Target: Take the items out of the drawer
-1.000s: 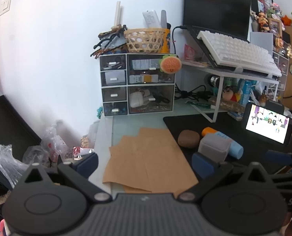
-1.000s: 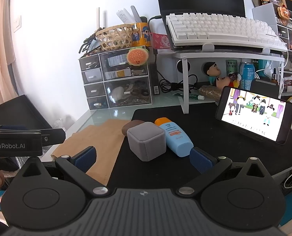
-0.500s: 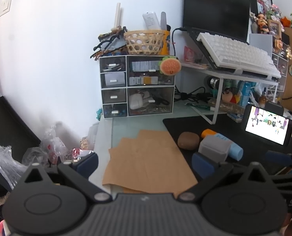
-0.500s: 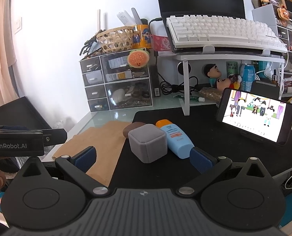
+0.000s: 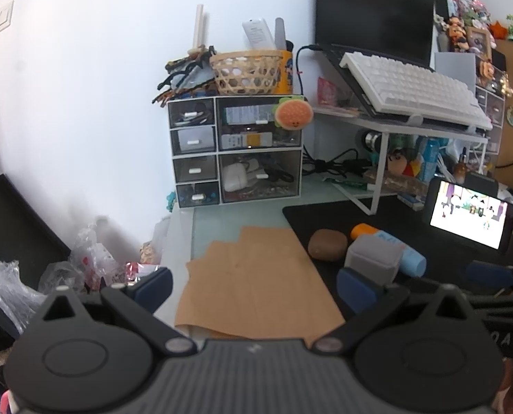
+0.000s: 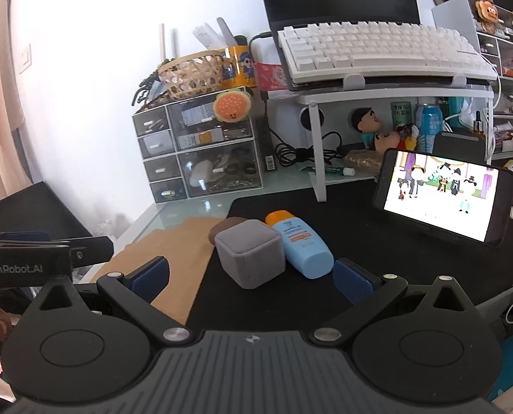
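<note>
The drawer unit (image 5: 235,150) stands at centre frame in the left wrist view, against the wall at the back of the surface (image 5: 242,214), and at centre left in the right wrist view. Every one of its clear-fronted drawers looks pushed in, and their contents show dimly through the fronts: a white rounded object and cables in the large lower drawer (image 5: 260,176), labelled packets in the one above. So the task appears to be at its start, in the approach, with nothing yet taken out.

Both tools are well apart from the unit, low in their frames. The left tool (image 5: 253,284) has its fingers spread wide and holds nothing, with brown paper (image 5: 256,283) lying beneath the gap. The right tool (image 6: 251,274) is likewise spread and empty, with a grey cube box (image 6: 249,253) and a blue sunscreen bottle (image 6: 299,241) just ahead of it on the black mat (image 6: 377,241).

The next move, I judge, calls for carrying one tool forward over the paper to a small white drawer handle (image 5: 261,176), pinching it and drawing straight out. The other tool may need to steady the unit, since it looks light and could slide.
</note>
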Action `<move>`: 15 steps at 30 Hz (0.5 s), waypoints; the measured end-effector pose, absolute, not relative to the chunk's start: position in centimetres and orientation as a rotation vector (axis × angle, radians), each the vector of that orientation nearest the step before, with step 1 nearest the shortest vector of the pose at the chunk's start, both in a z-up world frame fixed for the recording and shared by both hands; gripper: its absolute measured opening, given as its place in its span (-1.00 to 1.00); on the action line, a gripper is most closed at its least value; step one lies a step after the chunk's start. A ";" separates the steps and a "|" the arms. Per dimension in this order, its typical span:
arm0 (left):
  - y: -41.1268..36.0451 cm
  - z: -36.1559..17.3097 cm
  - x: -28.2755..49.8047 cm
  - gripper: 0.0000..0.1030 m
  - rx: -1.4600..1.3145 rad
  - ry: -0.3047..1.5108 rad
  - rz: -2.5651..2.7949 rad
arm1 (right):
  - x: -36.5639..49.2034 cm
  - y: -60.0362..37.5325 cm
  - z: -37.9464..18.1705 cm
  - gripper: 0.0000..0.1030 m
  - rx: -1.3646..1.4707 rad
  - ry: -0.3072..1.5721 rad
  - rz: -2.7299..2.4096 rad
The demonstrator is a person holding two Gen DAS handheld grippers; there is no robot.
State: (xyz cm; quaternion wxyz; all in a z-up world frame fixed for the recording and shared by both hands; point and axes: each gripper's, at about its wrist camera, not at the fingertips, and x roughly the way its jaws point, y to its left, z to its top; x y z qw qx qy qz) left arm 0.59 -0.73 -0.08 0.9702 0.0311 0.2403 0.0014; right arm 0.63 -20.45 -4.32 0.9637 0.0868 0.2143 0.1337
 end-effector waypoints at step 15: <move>-0.8 -0.3 1.1 1.00 0.027 0.462 0.073 | 0.1 -20.6 -4.3 1.00 0.185 0.425 0.283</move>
